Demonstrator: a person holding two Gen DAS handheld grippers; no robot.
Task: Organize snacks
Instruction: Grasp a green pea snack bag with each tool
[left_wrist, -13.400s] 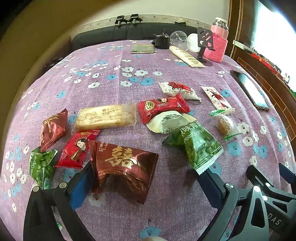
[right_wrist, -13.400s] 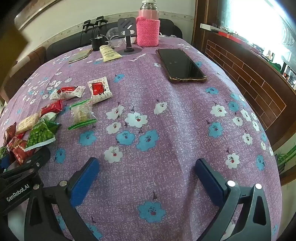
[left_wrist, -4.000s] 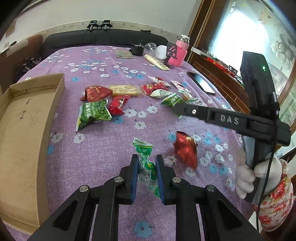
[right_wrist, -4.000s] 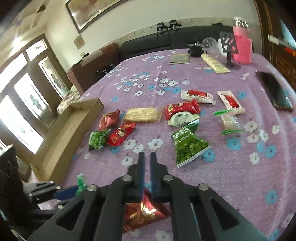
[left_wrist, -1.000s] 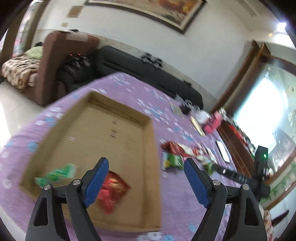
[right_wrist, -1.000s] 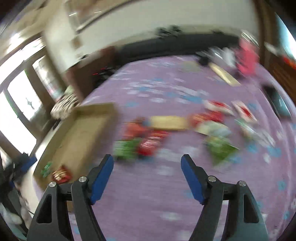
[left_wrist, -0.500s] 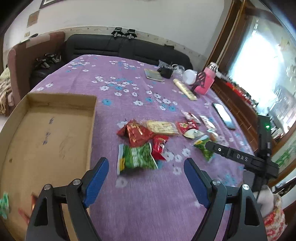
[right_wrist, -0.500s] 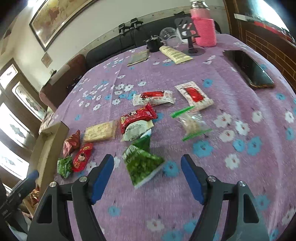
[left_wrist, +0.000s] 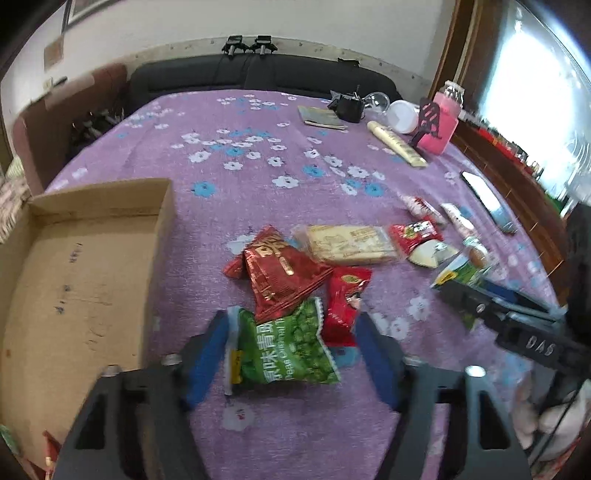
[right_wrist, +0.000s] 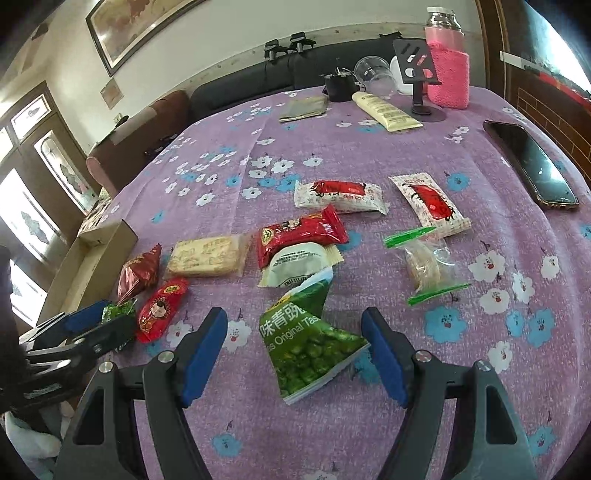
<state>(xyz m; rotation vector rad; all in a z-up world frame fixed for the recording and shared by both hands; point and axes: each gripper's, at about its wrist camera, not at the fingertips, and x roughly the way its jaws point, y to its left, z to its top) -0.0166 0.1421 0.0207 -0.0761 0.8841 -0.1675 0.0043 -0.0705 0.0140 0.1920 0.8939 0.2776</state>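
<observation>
My left gripper is down at the table with a small green pea packet between its blue pads. Its jaws are closing; the left pad is at the packet's edge and the right pad stands off it. A dark red packet and a red packet lie just beyond. My right gripper straddles a larger green pea packet without touching it, its jaws closing slightly. The open cardboard box lies at the left, with bits of a green and a red packet at its near corner.
More snacks lie in a row: a biscuit pack, red packets, white-and-red packets, a clear cookie bag. A phone lies far right. A pink-sleeved bottle, phone stand and tube stand at the back.
My left gripper swung from over the box to the snack pile, came down around the small green packet, and its jaws narrowed. My right gripper sank a little toward the larger pea packet.
</observation>
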